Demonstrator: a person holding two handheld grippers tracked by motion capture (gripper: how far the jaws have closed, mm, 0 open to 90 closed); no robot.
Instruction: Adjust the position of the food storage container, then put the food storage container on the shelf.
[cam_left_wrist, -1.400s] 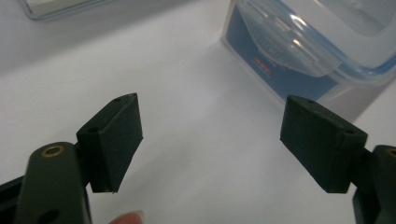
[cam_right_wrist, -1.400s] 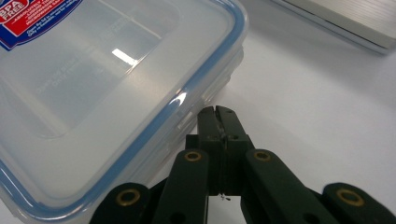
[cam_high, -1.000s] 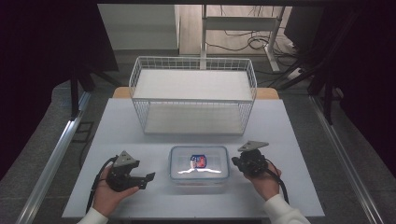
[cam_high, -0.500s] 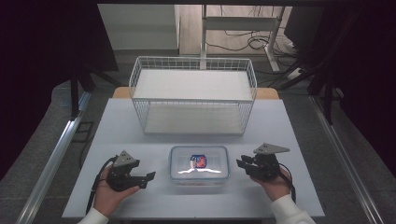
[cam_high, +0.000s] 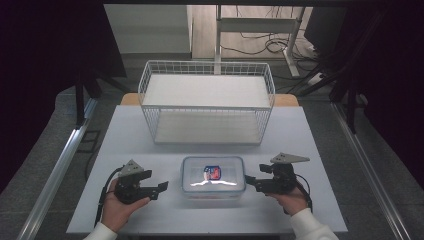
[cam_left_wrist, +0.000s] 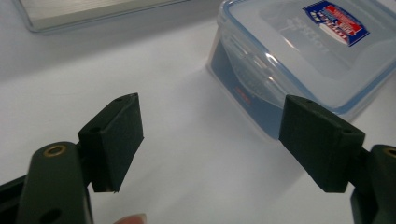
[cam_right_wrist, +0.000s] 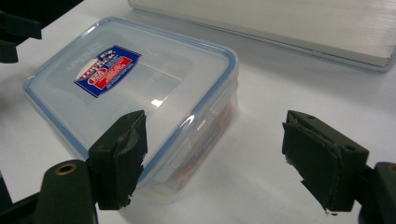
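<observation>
Lying flat on my table (cam_high: 150, 135): lidded clear container (cam_high: 213, 176), long axis left-right, between my hand-held grippers. Left hand-held gripper (cam_high: 162, 186) jaws apart; right hand-held gripper (cam_high: 248, 180) just opened, nothing between.

I count one lidded plastic box (cam_high: 213, 176), one wire basket (cam_high: 207, 101), two grippers: left gripper (cam_high: 161, 188), right gripper (cam_high: 248, 180).

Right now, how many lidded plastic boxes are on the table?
1. The clear plastic box with a blue-rimmed lid sits at the table's near middle, between the two claws, in front of the wire basket. Nothing seems hidden.
</observation>
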